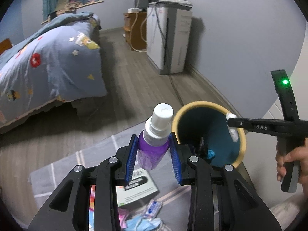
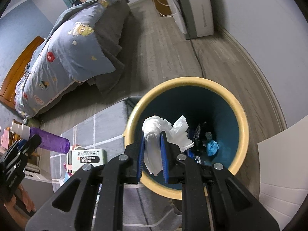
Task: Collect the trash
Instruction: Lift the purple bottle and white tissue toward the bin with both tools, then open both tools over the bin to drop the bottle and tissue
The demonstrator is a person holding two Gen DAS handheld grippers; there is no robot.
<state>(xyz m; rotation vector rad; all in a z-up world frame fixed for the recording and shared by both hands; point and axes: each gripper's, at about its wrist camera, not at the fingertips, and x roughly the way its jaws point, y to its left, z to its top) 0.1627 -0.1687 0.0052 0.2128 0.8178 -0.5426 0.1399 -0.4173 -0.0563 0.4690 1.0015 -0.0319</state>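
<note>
— Between the right gripper's (image 2: 152, 154) blue pads sits a crumpled white tissue (image 2: 154, 132), pinched tight, and it hangs right over the mouth of the bin (image 2: 243, 127). See the cream rim just beyond and below the jaws?

— Yes. And the other hand?

— The left gripper (image 1: 154, 154) has its jaws part-way closed around a purple bottle (image 1: 152, 150) with a white cap, gripped at the body, cap pointing away from the hand. The bin (image 1: 243, 144) is just off to the right of those jaws, not yet under them.

— So it's the dropping step?

— I'd say so. The tissue only needs the right jaws to spread; it should fall in with the dark scraps and blue wad already at the bottom. The bottle has to swing across over the opening first, then release.

— Anything left?

— A medicine box (image 2: 86, 156) and some wrappers lie on the grey rug (image 2: 100, 129), behind and below the left jaws.
</note>
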